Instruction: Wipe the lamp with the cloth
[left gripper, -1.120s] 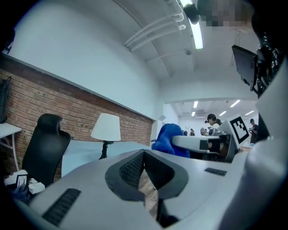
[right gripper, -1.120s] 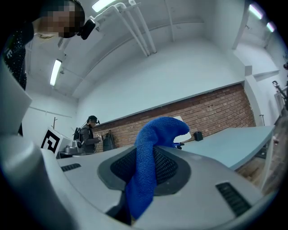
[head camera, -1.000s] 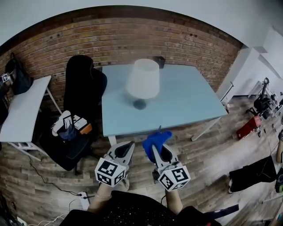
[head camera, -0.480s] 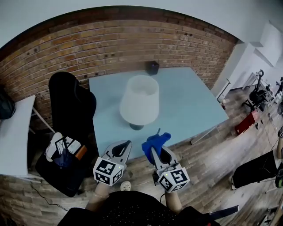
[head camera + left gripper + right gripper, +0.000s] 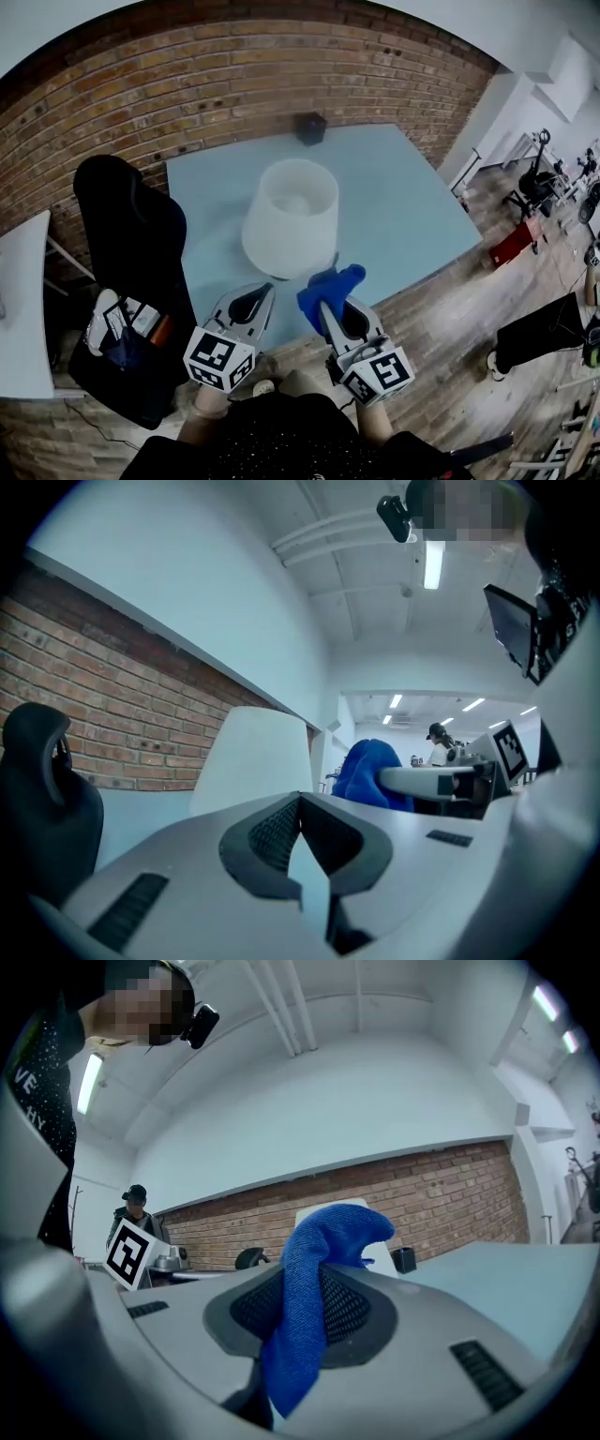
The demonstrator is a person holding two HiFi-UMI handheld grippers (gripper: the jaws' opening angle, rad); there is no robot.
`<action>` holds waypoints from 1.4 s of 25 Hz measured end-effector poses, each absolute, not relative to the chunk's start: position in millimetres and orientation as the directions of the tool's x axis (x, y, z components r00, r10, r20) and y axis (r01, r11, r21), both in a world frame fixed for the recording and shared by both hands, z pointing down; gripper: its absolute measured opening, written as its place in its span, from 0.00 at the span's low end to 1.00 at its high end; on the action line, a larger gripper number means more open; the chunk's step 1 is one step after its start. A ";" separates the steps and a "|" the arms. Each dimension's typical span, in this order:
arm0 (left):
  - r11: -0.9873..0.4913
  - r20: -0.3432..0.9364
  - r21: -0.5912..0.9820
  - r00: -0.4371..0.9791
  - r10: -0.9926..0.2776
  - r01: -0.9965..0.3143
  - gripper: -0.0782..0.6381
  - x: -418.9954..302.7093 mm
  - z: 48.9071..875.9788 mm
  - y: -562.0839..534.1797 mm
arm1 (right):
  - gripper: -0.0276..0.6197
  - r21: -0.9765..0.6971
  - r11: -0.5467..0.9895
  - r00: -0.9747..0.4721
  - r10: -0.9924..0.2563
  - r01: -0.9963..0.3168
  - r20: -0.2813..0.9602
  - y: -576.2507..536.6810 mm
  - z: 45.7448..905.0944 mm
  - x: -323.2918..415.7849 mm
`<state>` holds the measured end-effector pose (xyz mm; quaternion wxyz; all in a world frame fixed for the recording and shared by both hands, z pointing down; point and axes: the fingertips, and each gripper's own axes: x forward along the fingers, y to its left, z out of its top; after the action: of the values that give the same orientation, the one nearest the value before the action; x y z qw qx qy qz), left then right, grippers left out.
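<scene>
Our left tongs [image 5: 264,289], pressed together and empty, hover just in front of the white lamp [image 5: 289,230], which stands on the pale blue surface [image 5: 403,197]. To their right, our right tongs [image 5: 325,307] pinch a blue cloth [image 5: 330,285] beside the shade. We judge wiping not yet begun; next, the cloth must meet the shade. Only the right gripper view shows the pinch itself.
</scene>
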<state>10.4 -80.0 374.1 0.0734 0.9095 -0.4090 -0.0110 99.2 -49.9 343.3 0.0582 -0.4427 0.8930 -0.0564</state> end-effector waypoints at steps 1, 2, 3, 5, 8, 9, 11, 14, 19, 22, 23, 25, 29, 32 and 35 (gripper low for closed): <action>-0.649 0.024 0.140 0.657 -0.753 -0.748 0.12 8.8 366.4 -84.6 | 0.18 -0.133 0.601 -0.599 -0.798 -0.788 -0.062 -56.0 332.5 101.6; -0.642 0.009 0.134 0.649 -0.761 -0.755 0.12 7.2 358.4 -89.1 | 0.18 -0.112 0.599 -0.595 -0.800 -0.793 -0.068 -62.2 322.0 105.1; -0.635 -0.005 0.124 0.640 -0.769 -0.762 0.12 5.2 350.4 -93.7 | 0.18 -0.094 0.597 -0.592 -0.802 -0.797 -0.079 -68.4 310.5 108.5; -0.611 -0.023 0.093 0.612 -0.790 -0.786 0.12 -2.4 335.4 -104.7 | 0.18 -0.066 0.593 -0.584 -0.803 -0.802 -0.118 -82.3 284.4 112.1; -0.564 -0.030 0.042 0.564 -0.825 -0.824 0.12 -18.4 319.8 -125.6 | 0.18 -0.028 0.590 -0.576 -0.796 -0.807 -0.187 -106.7 249.4 110.7; -0.551 -0.028 0.032 0.551 -0.834 -0.834 0.12 -23.5 317.6 -132.8 | 0.18 -0.013 0.589 -0.575 -0.794 -0.808 -0.200 -115.5 243.1 109.0; -0.527 -0.024 0.028 0.526 -0.850 -0.850 0.12 -31.9 317.2 -146.4 | 0.18 0.024 0.577 -0.570 -0.798 -0.816 -0.196 -133.4 241.3 104.8; -0.504 -0.015 0.033 0.504 -0.864 -0.863 0.12 -36.5 324.5 -157.3 | 0.18 0.085 0.548 -0.554 -0.818 -0.832 -0.156 -148.4 257.2 99.0; -0.496 0.023 0.037 0.497 -0.868 -0.868 0.12 -37.9 339.3 -169.2 | 0.18 0.054 0.568 -0.568 -0.806 -0.821 -0.165 -149.4 275.8 97.1; -0.493 0.033 0.043 0.494 -0.869 -0.869 0.12 -39.6 346.8 -172.6 | 0.18 0.034 0.558 -0.556 -0.817 -0.829 -0.152 -151.7 288.5 102.5; -0.494 0.040 0.043 0.495 -0.868 -0.869 0.12 -39.7 349.4 -173.7 | 0.18 0.026 0.552 -0.550 -0.823 -0.833 -0.143 -152.2 293.3 105.2; -0.495 0.052 0.045 0.497 -0.866 -0.868 0.12 -40.4 353.7 -176.8 | 0.18 0.013 0.544 -0.541 -0.832 -0.839 -0.120 -153.7 301.5 109.1; -0.494 0.063 0.051 0.496 -0.866 -0.868 0.12 -41.0 359.5 -180.1 | 0.18 -0.018 0.543 -0.539 -0.836 -0.839 -0.103 -156.5 313.5 112.9; -0.495 0.068 0.058 0.498 -0.865 -0.867 0.12 -40.0 364.2 -180.2 | 0.18 -0.026 0.530 -0.529 -0.848 -0.848 -0.043 -157.4 330.8 119.2; -0.499 0.075 0.067 0.503 -0.861 -0.864 0.12 -37.5 369.0 -178.8 | 0.18 -0.021 0.520 -0.520 -0.854 -0.854 -0.013 -156.9 343.5 123.3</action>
<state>-37.5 -178.8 369.0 0.0478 0.8656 -0.4982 0.0157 123.3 -156.9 343.5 0.0107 -0.4899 0.8717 -0.0062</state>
